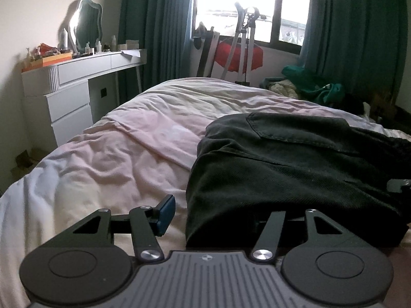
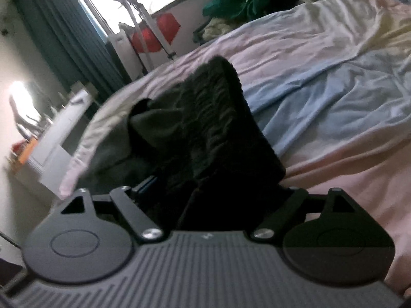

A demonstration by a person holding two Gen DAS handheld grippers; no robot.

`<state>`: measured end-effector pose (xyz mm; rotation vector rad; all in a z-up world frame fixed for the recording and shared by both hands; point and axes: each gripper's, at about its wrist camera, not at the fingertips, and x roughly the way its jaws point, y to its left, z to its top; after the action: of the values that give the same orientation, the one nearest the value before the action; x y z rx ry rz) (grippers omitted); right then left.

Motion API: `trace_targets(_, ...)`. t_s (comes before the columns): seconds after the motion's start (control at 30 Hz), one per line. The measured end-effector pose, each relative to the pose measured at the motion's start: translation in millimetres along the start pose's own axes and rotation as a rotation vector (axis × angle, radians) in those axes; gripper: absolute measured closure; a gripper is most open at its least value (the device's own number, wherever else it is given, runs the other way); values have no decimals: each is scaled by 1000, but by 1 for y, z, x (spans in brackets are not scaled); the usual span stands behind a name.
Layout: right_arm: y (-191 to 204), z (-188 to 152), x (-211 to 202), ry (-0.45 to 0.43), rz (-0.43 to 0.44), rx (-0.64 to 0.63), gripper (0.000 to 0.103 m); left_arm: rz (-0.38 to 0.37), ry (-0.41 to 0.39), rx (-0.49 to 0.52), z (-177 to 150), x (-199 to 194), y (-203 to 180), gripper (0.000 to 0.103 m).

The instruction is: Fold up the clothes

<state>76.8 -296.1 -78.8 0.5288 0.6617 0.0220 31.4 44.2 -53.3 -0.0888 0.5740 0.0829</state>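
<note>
No legible text, label, brand name or number appears in either view. The small round emblem on the grey ribbed housing at bottom centre of the left wrist view is too small to read.

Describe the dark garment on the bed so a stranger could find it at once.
Start at the bed with its rumpled pale pink and white cover. The dark garment lies on its near part, right in front of the left gripper. It is the only near-black thing on that cover, heavy twill with a stitched pocket flap.
</note>
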Motion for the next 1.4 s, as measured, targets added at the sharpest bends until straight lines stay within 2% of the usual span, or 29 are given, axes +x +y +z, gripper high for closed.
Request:
trace_targets(0.03,-2,1,4,5,10,11,16,-1,1,-3,0,0,0,43)
trace_targets(0.13,-13,3,20,32,23,73,0,-6,5,-14,1,1,1,43)
trace_targets(0.27,-30,2,36,78,102,198,0,-17,14,-44,3,2,5,43)
trace_targets(0.5,1,-2,30,76,67,28,0,-33,33,-91,4,4,9,38)
trace_targets(0.63,5,-3,30,73,54,-1,0,-40,50,-106,5,4,10,38)
trace_targets(0.7,4,-2,30,74,57,-1,0,-46,67,-104,6,4,10,33)
trace_targets(0.8,3,-1,30,75,56,-14,0,-102,108,-98,10,-2,11,26)
trace_targets(0.9,3,1,29,79,55,-30,5,-173,119,-129,15,-13,17,22)
trace_targets(0.97,4,2,27,83,54,-37,14,-214,79,-163,17,-24,23,19)
trace_targets(1.0,4,2,26,84,54,-38,16,-245,53,-175,19,-29,25,11)
trace_targets(1.07,6,4,23,82,58,-36,25,-313,24,-200,26,-33,29,4)
trace_targets(1.13,7,5,20,73,66,-29,32,-361,23,-220,34,-30,33,3)
trace_targets(1.23,2,9,8,43,114,16,41,-350,53,-238,47,-10,37,3)
trace_targets(1.33,-5,14,2,33,174,66,42,-290,95,-252,61,19,42,4)
trace_targets(1.4,-9,15,5,47,183,95,41,-250,125,-278,70,39,49,4)
